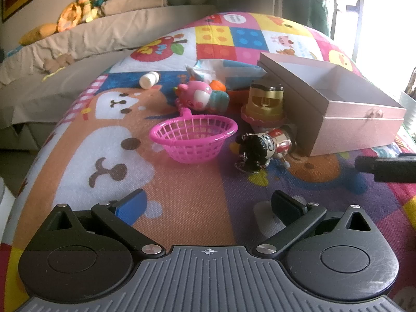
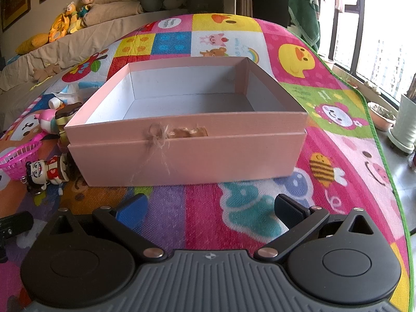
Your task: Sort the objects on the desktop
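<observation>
Left wrist view: left gripper (image 1: pixel 208 202) spread wide, nothing between its fingers, low over the play mat (image 1: pixel 182 208). Pink basket (image 1: pixel 193 139) sits dead ahead at 12 o'clock, handle running away toward 11. Doll keychain (image 1: pixel 262 148) lies at 1 o'clock, long axis roughly crosswise, touching or just short of the pink box (image 1: pixel 364 119) wall. Gold-capped toy (image 1: pixel 264 104), pink pig toy (image 1: pixel 200 96) and white bottle (image 1: pixel 148 79) lie farther out, 12 to 11 o'clock. No readable label on any.

Right wrist view: right gripper (image 2: pixel 209 205) also released and empty. The box fills 12 o'clock, open, nothing inside, twine bow on its front. Toys cluster at 9 to 10 o'clock, so the left gripper looks nearer them. Mat print at far 12 carries small writing, too blurred to read.
</observation>
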Demonstrator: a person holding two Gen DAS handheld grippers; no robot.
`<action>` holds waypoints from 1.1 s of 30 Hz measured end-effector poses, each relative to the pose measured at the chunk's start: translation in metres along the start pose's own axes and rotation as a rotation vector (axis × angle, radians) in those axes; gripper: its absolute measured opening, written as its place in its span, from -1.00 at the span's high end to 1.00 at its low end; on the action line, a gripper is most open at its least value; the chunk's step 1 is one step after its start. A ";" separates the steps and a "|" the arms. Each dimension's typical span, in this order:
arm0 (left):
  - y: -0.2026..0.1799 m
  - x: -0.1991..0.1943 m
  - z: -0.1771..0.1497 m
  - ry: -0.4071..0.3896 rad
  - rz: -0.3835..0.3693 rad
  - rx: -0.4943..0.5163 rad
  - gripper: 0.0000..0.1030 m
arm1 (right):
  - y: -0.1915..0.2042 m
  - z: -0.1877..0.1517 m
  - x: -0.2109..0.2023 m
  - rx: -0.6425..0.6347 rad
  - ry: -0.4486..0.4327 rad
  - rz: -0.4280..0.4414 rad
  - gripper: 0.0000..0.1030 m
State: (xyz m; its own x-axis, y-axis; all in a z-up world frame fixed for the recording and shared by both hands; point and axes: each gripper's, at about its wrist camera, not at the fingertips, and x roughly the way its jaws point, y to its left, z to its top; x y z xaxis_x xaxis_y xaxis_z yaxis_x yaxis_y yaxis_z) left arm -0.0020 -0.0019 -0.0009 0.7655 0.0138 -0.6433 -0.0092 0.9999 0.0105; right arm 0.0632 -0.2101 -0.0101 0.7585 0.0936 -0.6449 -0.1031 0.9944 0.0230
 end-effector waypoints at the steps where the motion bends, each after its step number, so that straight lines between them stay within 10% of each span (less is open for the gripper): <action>1: 0.000 0.000 0.000 0.000 -0.001 0.000 -1.00 | 0.001 -0.004 -0.006 0.001 0.008 -0.004 -1.00; 18: 0.004 0.000 0.004 0.038 -0.024 0.026 -1.00 | 0.010 -0.022 -0.034 -0.006 0.071 -0.014 -1.00; 24: 0.006 -0.012 0.008 -0.020 -0.034 0.093 -1.00 | 0.013 -0.021 -0.040 -0.060 0.058 0.105 -1.00; 29: 0.032 -0.030 0.027 -0.127 0.019 0.058 -1.00 | 0.054 -0.003 -0.061 -0.271 -0.126 0.168 -0.96; 33: 0.068 -0.034 0.040 -0.144 0.037 -0.046 -1.00 | 0.094 0.043 -0.061 -0.386 -0.209 0.236 -0.46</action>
State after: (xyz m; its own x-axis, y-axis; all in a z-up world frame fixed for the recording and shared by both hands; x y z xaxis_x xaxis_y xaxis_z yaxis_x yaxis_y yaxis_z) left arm -0.0025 0.0653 0.0525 0.8486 0.0531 -0.5264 -0.0654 0.9978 -0.0049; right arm 0.0352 -0.1201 0.0644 0.7947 0.3609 -0.4880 -0.4880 0.8580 -0.1601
